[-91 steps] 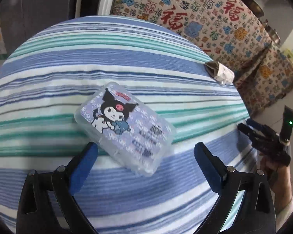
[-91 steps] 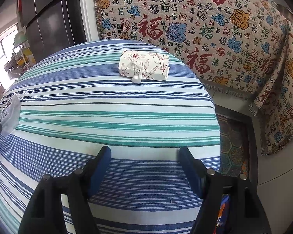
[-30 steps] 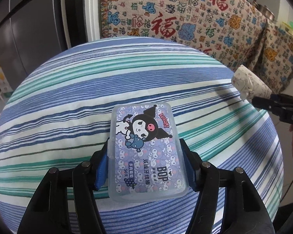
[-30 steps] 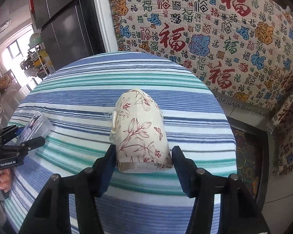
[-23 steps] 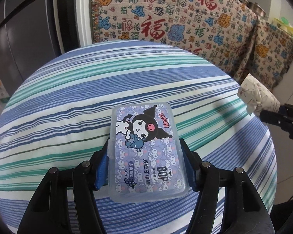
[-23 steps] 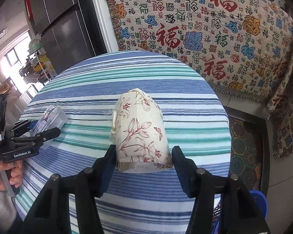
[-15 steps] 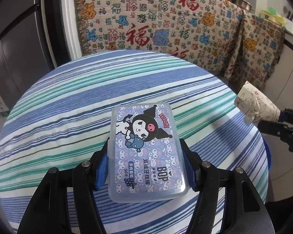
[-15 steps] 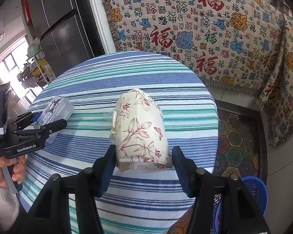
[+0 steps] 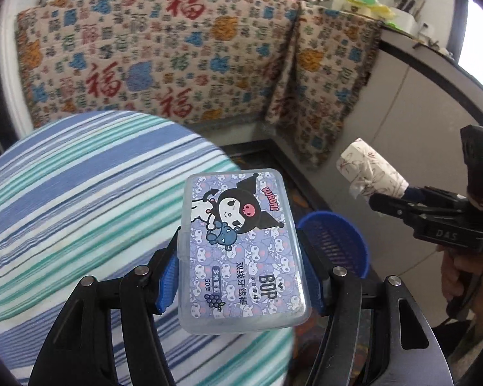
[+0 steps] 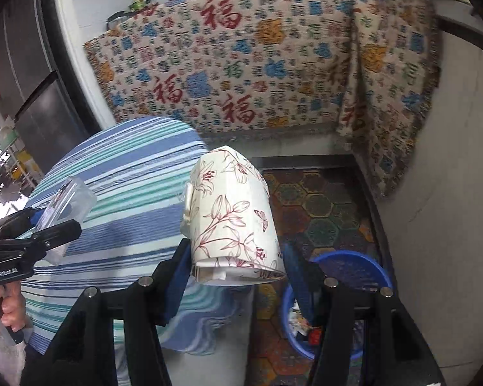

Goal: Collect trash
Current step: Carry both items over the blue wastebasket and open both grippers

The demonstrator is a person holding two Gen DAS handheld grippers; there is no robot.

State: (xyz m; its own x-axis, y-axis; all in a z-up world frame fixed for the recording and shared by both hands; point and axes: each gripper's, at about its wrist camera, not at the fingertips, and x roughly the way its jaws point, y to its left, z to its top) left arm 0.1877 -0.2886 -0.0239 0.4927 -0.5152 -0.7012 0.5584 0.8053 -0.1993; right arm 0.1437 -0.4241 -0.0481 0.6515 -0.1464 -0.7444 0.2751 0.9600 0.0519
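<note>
Both pickups look done: the left gripper (image 9: 241,267) pinches the plastic box (image 9: 240,251), the right gripper (image 10: 236,268) clamps the flowered tissue pack (image 10: 232,215), both off the striped table (image 9: 80,193), with only the drop into the blue bin (image 10: 351,270) left.

Black claw (image 9: 243,270), blue pads (image 9: 167,284)

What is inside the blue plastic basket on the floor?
In the right wrist view, the blue plastic basket holds some trash at its bottom, including a small red piece. The right gripper and its floral tissue pack hide part of the inside.
</note>
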